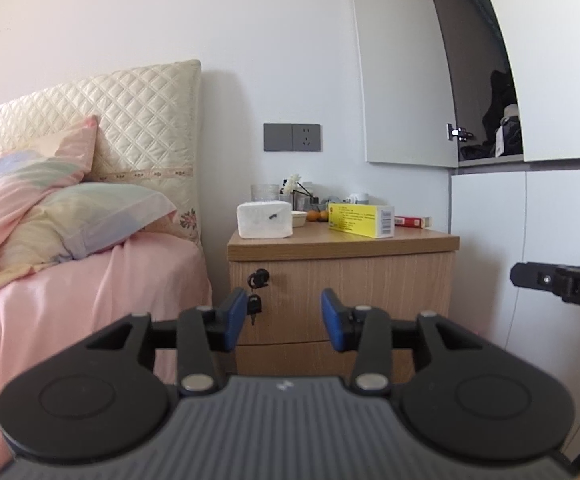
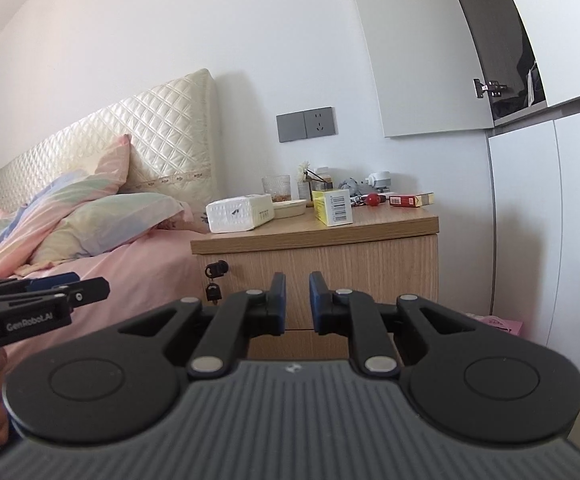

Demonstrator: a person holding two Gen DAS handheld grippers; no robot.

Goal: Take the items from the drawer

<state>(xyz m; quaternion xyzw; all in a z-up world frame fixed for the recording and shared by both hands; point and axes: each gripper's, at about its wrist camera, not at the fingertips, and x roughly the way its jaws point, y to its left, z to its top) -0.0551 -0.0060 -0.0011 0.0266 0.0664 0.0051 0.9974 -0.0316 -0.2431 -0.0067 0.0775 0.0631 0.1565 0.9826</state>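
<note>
A wooden nightstand [image 1: 369,240] stands between the bed and a white wardrobe. Its top drawer [image 1: 349,292] is closed, and a key [image 1: 254,304] hangs from the lock at its upper left. A second closed drawer front [image 1: 313,360] sits below it. My left gripper [image 1: 284,320] hovers in front of the top drawer, open and empty, short of the wood. In the right wrist view, my right gripper [image 2: 297,300] faces the same drawer [image 2: 329,268] with a narrow gap between its pads, holding nothing. The left gripper [image 2: 70,292] shows at that view's left edge, held by a hand.
On the nightstand top lie a white tissue pack [image 1: 265,220], a yellow box [image 1: 359,220], a red pack [image 1: 411,222], a glass and small items. A pink bed [image 1: 70,300] with pillows is on the left. The wardrobe [image 1: 529,220] on the right has an upper door open.
</note>
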